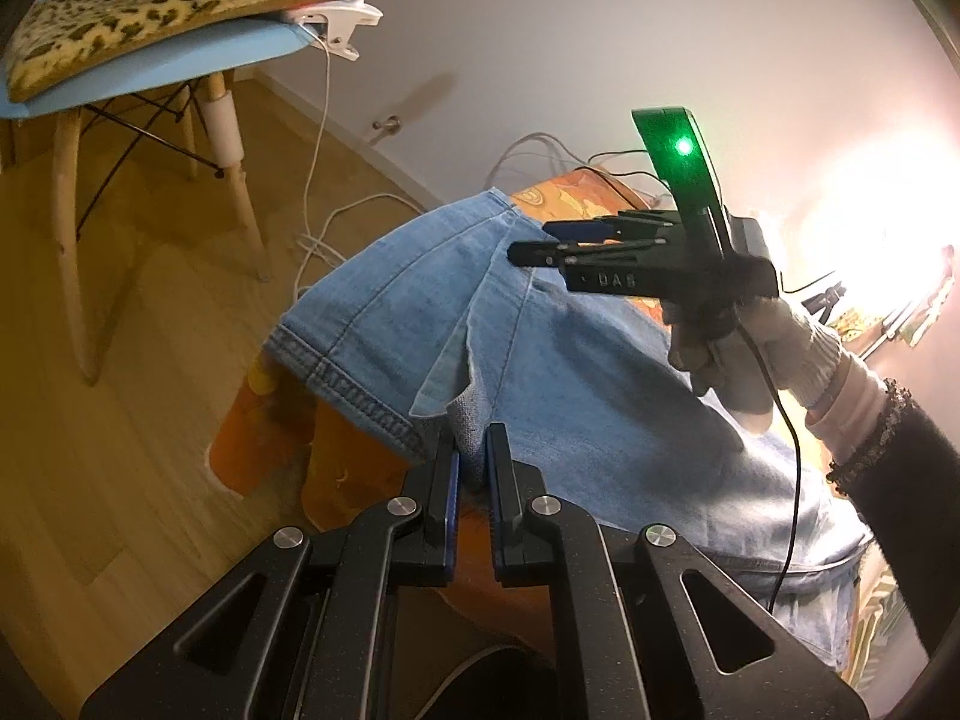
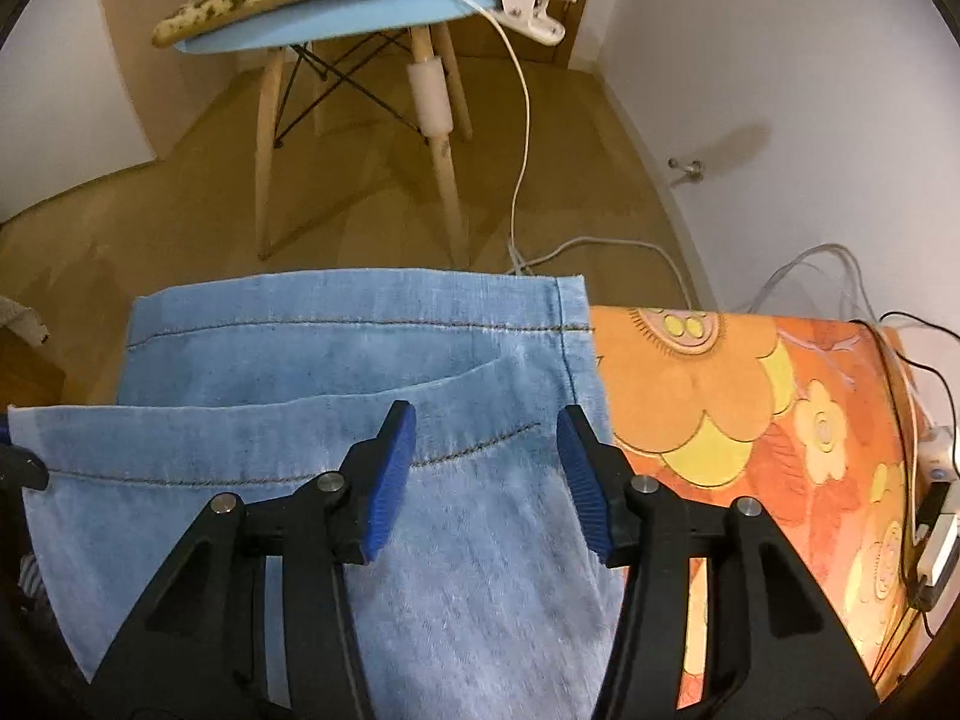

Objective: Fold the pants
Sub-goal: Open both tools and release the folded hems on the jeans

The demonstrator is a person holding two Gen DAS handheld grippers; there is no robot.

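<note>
Light blue denim pants [image 1: 570,372] lie folded over on an orange flowered cloth [image 1: 264,432]. My left gripper [image 1: 471,468] is shut on a fold of the denim at the near edge, and the fabric stands up between its pads. My right gripper [image 2: 486,456] hovers open over the upper denim layer [image 2: 480,570], near a stitched seam, with nothing pinched. In the left wrist view, the right gripper [image 1: 540,240] hangs above the far leg hem, held by a gloved hand [image 1: 780,336].
The orange flowered cloth [image 2: 750,420] covers the surface right of the pants. A blue chair [image 2: 360,18] with a leopard cushion and a white clip lamp [image 2: 528,0] stands on the wooden floor beyond. Cables [image 2: 900,390] run along the right edge by the wall.
</note>
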